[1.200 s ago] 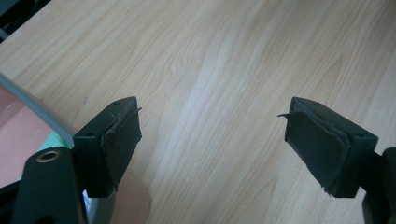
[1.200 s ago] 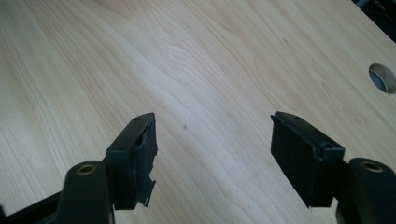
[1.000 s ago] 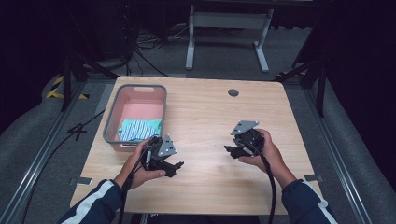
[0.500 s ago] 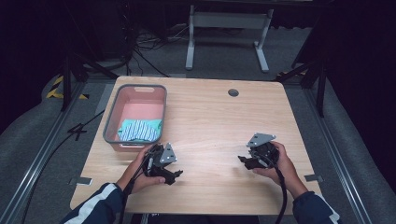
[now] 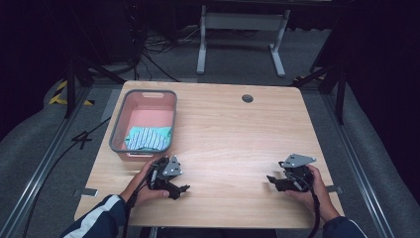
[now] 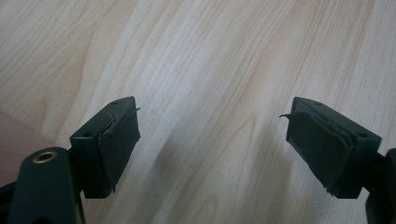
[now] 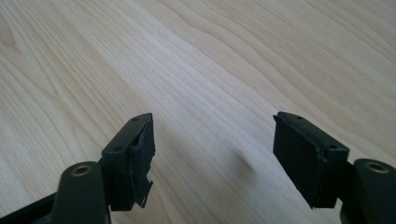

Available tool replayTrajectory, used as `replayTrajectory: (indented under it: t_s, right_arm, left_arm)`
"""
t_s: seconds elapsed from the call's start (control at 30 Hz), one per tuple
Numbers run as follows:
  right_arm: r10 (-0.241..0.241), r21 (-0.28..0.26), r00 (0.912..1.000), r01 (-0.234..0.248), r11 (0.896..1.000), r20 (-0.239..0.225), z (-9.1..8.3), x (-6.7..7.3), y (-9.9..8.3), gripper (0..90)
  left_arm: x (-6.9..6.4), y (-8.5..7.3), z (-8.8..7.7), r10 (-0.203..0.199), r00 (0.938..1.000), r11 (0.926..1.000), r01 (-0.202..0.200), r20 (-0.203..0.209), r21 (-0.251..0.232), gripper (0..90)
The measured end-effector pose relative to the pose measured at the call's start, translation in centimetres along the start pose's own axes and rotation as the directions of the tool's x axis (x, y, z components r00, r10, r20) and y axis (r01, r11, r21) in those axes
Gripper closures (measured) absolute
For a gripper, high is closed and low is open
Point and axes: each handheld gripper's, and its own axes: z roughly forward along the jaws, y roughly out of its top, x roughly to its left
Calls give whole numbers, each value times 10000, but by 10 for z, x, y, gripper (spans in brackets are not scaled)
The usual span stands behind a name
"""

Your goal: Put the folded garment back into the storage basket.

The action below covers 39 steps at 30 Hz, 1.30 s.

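We are holding our left gripper (image 5: pixel 181 190) low over the counter (image 5: pixel 233 134) with its fingers (image 6: pixel 119 140) standing well apart and nothing between them; in the left gripper view, bare pale wood is showing through the gap. The pads are looking like black rubber, scuffed and peeling a little at the edges, set on blocky black holders with a brass-coloured screw hole at the base. Our right gripper (image 5: pixel 271 179) is hanging low as well, its fingers (image 7: pixel 135 154) apart with nothing between them, having just been opening a touch wider; the right gripper view is giving us the same light wood grain between the two black blocks.

Moving outward, our left hand (image 5: pixel 143 186) is wrapping the gripper body at about 7 o'clock on the counter, the tips pointing toward 3 o'clock. Our right hand (image 5: pixel 312 191) is gripping at about 5 o'clock, the tips pointing toward 9 o'clock, so the two grippers are facing each other, well apart. Each is carrying a grey three-cornered plate on top, and a dark cable is trailing down from each past the wrist.

The counter is a smooth, rounded-corner board of light wood grain. At 10 o'clock, a rectangular basket (image 5: pixel 119 126) with a grey rim and pink inside is sitting just beyond our left gripper, and a folded teal striped cloth (image 5: pixel 147 138) is lying in its near end.
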Motion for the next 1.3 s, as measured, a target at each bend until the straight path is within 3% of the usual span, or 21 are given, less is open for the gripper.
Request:
replayTrajectory:
  t_s: [0.1, 0.13, 0.27, 0.57, 1.3]
  right_arm:
    - [540, -229, 9985, -542, 9983, -117, -2, -2, -17, 280]
    - [627, -170, 9979, -630, 9979, -170, -2, -3, -23, 268]
    - [1195, -761, 9922, -1219, 9896, -350, -4, -7, -38, 221]
    - [1265, -831, 9914, -1289, 9882, -345, -5, -9, -40, 212]
    - [1412, -828, 9898, -1423, 9863, -194, -6, -8, -41, 208]
  left_arm:
    - [2, -7, 4, -204, 9996, 9998, 203, 218, 80, 174]
    - [2, -8, 5, -356, 9988, 9994, 358, 327, -41, 167]
    - [4, -15, 8, -990, 9936, 9939, 1014, 545, -430, 151]
    - [3, -16, 9, -1047, 9929, 9923, 1080, 561, -607, 126]
    - [4, -13, 12, -878, 9942, 9947, 908, 621, -482, 87]
